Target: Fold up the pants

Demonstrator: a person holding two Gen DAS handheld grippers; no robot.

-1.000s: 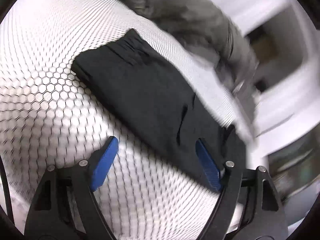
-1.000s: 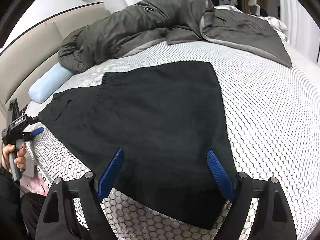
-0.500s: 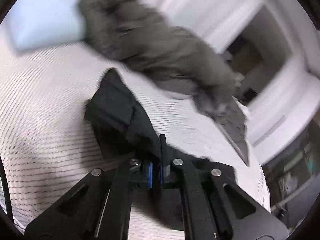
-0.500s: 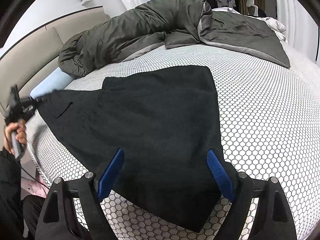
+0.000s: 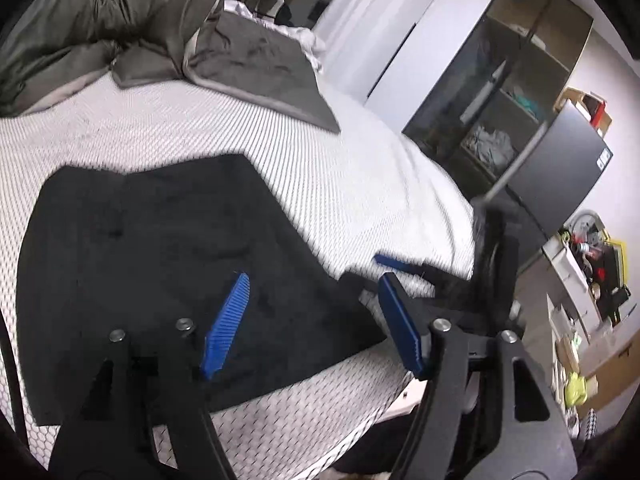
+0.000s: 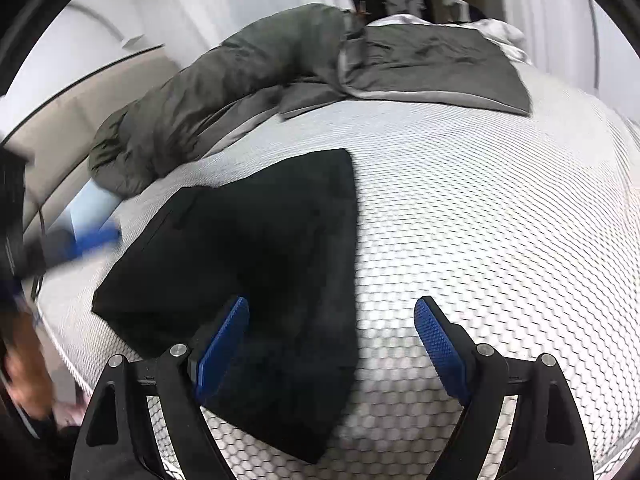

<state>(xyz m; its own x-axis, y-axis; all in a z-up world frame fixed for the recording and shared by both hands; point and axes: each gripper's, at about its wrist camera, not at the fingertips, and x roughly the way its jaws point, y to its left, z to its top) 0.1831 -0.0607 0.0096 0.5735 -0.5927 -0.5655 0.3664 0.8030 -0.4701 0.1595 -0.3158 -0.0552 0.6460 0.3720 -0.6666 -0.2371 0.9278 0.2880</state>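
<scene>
bed (image 6: 500,200): white honeycomb-patterned cover ahead of the tool | duvet (image 6: 248,92): grey-green, heaped at the far side | headboard (image 6: 80,120): beige, far left | wardrobe (image 5: 424,40): white doors, far right | shelving (image 5: 508,92): dark, open, beside wardrobe | curtains (image 6: 224,4): pale, behind bed

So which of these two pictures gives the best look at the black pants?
The left wrist view: the black pants lie nearly whole and fairly sharp on the bed. The right wrist view shows them narrower and blurred, their near end partly hidden behind a gripper finger.
</scene>
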